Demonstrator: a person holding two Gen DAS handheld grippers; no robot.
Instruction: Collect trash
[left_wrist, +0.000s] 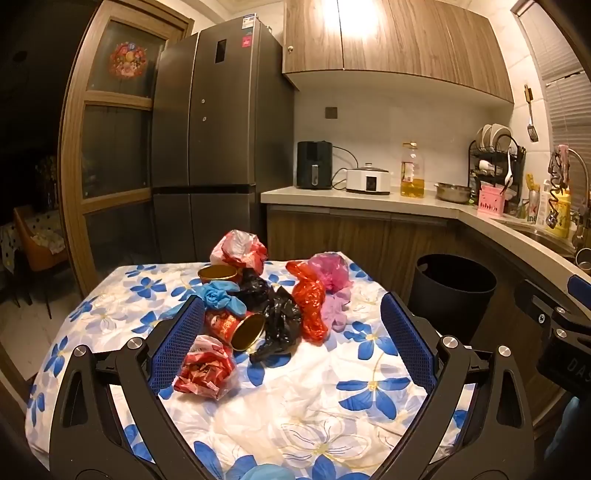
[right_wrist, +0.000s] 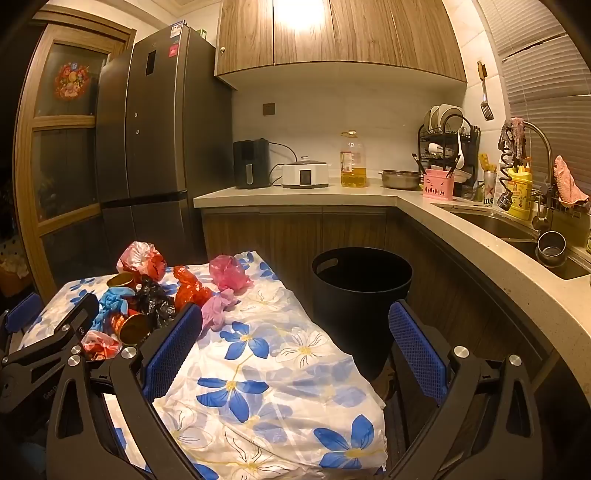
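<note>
From my left wrist camera, the left gripper (left_wrist: 291, 332) has its jaws spread wide, holding nothing; the trash pile (left_wrist: 273, 295) lies on the flowered counter (left_wrist: 295, 398) at twelve o'clock. From my right wrist camera, the right gripper (right_wrist: 295, 339) is likewise wide open and empty, the black bin (right_wrist: 360, 295) at twelve o'clock, the trash at ten.

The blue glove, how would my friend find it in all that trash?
Start at the table with the flowered cloth and look at the trash heap on it. The blue glove lies crumpled on the heap's left side, between two gold-rimmed cans, touching a black bag. It is the heap's only blue piece.
</note>
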